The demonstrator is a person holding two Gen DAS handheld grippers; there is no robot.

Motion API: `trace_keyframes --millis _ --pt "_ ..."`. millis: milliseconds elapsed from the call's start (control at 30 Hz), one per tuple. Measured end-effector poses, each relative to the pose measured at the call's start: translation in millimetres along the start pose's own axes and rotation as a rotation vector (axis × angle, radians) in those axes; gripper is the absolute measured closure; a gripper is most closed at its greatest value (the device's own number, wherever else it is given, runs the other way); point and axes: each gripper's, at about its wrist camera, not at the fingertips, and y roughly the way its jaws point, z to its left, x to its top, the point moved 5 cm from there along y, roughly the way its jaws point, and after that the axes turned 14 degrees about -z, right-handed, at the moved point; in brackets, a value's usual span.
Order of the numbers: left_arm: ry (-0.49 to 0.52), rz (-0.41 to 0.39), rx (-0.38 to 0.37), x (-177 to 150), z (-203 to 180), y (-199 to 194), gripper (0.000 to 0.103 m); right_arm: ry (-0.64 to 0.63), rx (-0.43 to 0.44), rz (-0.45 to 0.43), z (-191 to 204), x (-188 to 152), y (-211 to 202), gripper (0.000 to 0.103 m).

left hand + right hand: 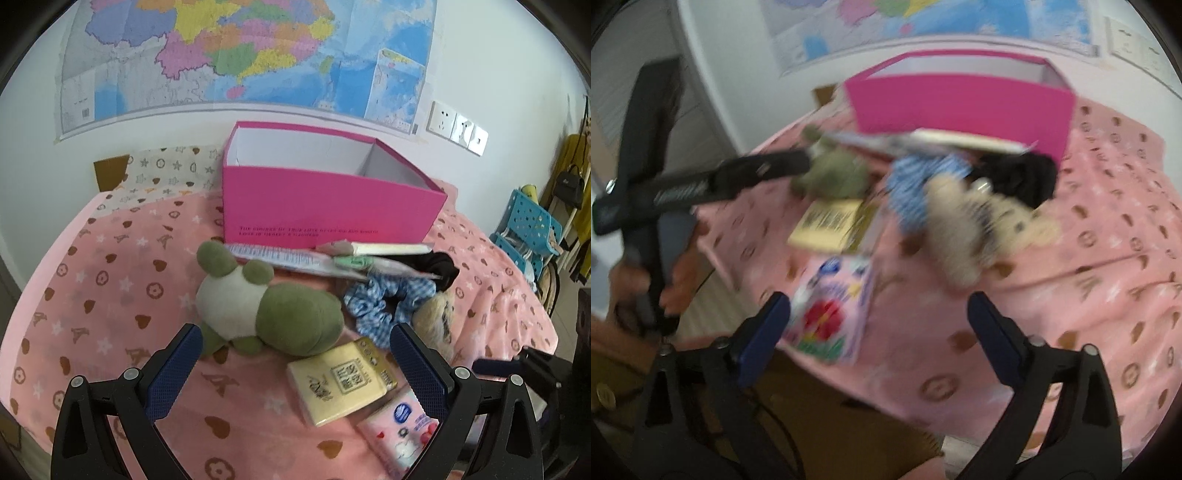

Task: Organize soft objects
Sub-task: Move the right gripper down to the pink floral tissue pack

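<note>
A green and white plush toy [266, 306] lies on the pink bedspread [110, 295] in front of an open, empty pink box [325, 199]. My left gripper [295, 350] is open just short of the plush and a yellow tissue pack [341, 380]. A blue checked scrunchie [384, 299], a black cloth [443, 269], a beige furry toy [436, 317] and a pink tissue pack [402, 432] lie nearby. My right gripper [879, 317] is open above the bed's near edge, beside the pink tissue pack [831, 314] and before the furry toy [964, 229].
Flat packets [332, 258] lie against the box front. A map [240, 55] covers the wall. A blue plastic rack [528, 225] stands right of the bed. The left gripper [701, 184] and the hand holding it show at left in the blurred right wrist view.
</note>
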Motion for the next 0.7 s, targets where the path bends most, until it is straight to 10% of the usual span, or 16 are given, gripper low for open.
trace_keyframes --millis 267,533,700 --pt "0.028 0.044 -0.071 -15 -10 -3 0.000 -0.082 0.058 0.072 17 -14 11 0.038" --pt "0.050 0.070 -0.232 -25 -31 -16 0.003 -0.007 -0.067 0.029 -36 -3 -8 0.038" --pt "0.085 0.133 -0.362 -39 -51 -21 0.025 0.040 -0.130 0.005 -50 -1 -14 0.038"
